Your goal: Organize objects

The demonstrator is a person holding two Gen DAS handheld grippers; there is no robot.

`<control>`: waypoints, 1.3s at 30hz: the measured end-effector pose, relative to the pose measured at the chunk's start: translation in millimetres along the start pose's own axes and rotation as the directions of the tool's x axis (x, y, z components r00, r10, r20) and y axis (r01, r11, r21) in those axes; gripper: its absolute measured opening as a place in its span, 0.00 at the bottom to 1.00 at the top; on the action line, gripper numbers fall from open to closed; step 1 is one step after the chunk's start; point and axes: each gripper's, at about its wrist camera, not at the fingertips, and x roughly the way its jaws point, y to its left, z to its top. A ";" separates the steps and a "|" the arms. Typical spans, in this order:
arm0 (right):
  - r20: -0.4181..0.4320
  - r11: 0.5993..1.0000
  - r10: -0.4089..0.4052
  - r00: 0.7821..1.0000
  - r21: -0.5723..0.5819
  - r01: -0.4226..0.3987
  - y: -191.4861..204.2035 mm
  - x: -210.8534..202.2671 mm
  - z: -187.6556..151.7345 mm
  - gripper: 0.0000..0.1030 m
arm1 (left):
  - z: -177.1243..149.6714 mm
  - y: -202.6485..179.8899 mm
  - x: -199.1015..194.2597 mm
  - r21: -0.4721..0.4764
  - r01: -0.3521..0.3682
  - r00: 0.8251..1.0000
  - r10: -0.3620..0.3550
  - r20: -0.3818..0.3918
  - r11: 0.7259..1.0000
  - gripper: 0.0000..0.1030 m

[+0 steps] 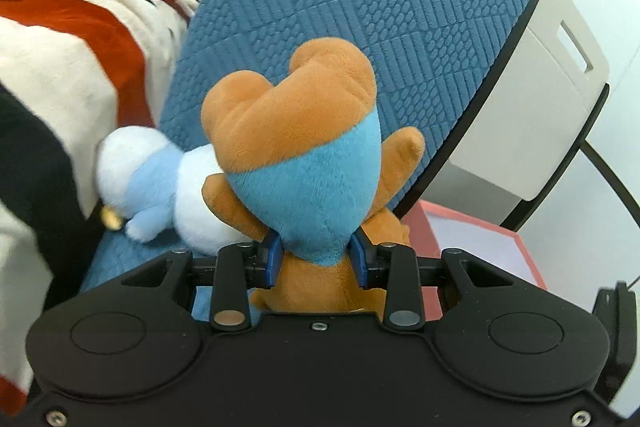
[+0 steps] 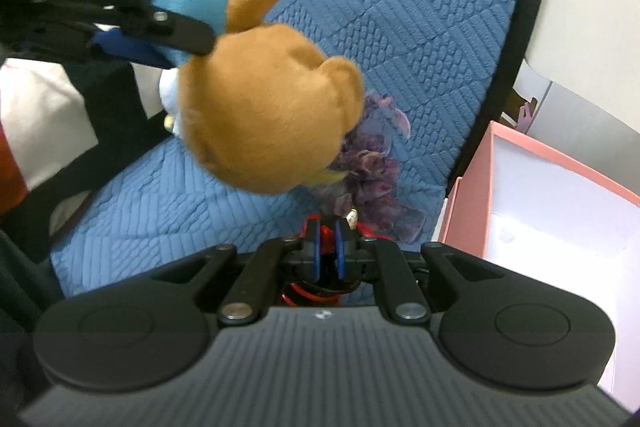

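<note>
1. In the left wrist view, a striped blanket (image 1: 72, 39) in cream, red and black fills the nine to eleven o'clock area.
2. A small white and pale blue plush toy (image 1: 160, 183) lies at nine o'clock on the blue quilted cushion (image 1: 360, 7), touching the blanket's edge.
3. The left gripper (image 1: 318, 259) sits at six o'clock, its blue pads pressed into the blue body of a brown and blue teddy bear (image 1: 296, 155); it is clamped on the bear, which rises toward the centre with its back to the camera.
4. A white cabinet (image 1: 532, 99) stands at three o'clock, beyond the cushion's dark rim.
5. A pink box (image 1: 480, 247) with a pale interior sits at four o'clock, beside the cushion.
6. In the right wrist view, the left gripper (image 2: 132, 43) enters from ten o'clock, holding the teddy bear (image 2: 260, 107) above the cushion (image 2: 420, 7); the bear's round brown head is at the centre.
7. A purple dried flower bunch (image 2: 372, 171) lies on the cushion just past centre, partly hidden behind the bear's head.
8. The right gripper (image 2: 328, 247) at six o'clock has its pads nearly together around something red (image 2: 326, 237); what it is cannot be told.
9. The pink box (image 2: 560, 207) stands open at three to four o'clock.
</note>
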 end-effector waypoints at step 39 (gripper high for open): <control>-0.153 0.999 -0.031 0.988 0.038 0.037 12.0 54.7 -1.5 0.66 | -32.1 45.8 81.0 -0.159 -0.173 0.939 0.114 -0.325 0.972 0.81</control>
